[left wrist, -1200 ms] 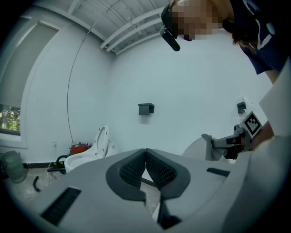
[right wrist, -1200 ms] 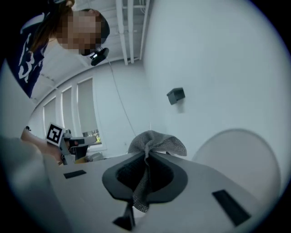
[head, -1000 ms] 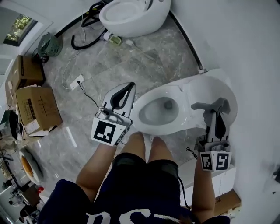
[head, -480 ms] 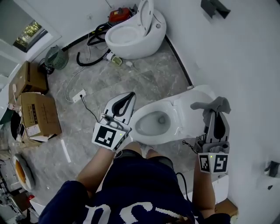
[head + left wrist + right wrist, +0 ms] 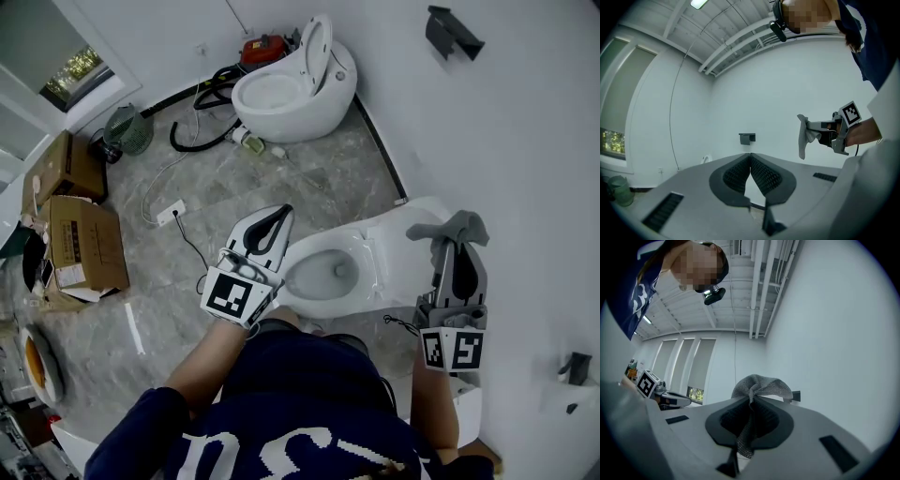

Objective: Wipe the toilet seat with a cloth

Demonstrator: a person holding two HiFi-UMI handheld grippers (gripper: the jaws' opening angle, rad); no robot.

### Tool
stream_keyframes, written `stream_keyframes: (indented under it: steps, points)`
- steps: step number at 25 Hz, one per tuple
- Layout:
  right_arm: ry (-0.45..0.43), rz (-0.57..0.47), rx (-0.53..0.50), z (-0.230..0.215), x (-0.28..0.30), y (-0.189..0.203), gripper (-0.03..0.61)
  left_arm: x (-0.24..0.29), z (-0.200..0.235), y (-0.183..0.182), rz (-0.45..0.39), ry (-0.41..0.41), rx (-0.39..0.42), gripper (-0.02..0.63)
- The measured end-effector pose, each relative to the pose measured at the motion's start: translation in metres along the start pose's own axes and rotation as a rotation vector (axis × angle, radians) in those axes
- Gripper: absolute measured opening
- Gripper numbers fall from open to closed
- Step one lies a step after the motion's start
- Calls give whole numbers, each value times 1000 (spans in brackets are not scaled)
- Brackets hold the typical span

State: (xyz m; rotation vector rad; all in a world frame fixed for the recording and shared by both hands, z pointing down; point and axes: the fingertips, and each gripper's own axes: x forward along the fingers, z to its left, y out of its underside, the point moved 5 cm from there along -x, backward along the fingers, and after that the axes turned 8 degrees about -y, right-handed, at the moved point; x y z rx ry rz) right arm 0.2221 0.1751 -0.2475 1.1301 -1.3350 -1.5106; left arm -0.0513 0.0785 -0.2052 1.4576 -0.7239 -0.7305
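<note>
Head view: the toilet seat (image 5: 317,242), a glossy white oval, lies down over the bowl in front of the person. The cloth (image 5: 457,225) is held near the toilet's rear, apart from the seat, seemingly poised for wiping.
Left gripper view: the left gripper (image 5: 750,158) points at the wall, its ribbed dark pads pressed together on nothing; probably idle.
Right gripper view: the right gripper (image 5: 751,404) is clamped on the grey, mesh-textured cloth, which bunches above the pads with a tail hanging below.

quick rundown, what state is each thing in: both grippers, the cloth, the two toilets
left hand-held gripper: shut, nothing between the jaws
right hand-held gripper: shut on the cloth
cloth: bunched, held up in the air
near toilet: lid up, bowl open
far toilet: lid up
</note>
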Motion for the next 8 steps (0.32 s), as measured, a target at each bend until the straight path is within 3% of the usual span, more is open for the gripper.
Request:
stream_keyframes:
  steps: [8]
  points:
    - [-48, -37, 15, -13, -6, -6, 32, 1, -22, -5, -17, -25, 8, 20]
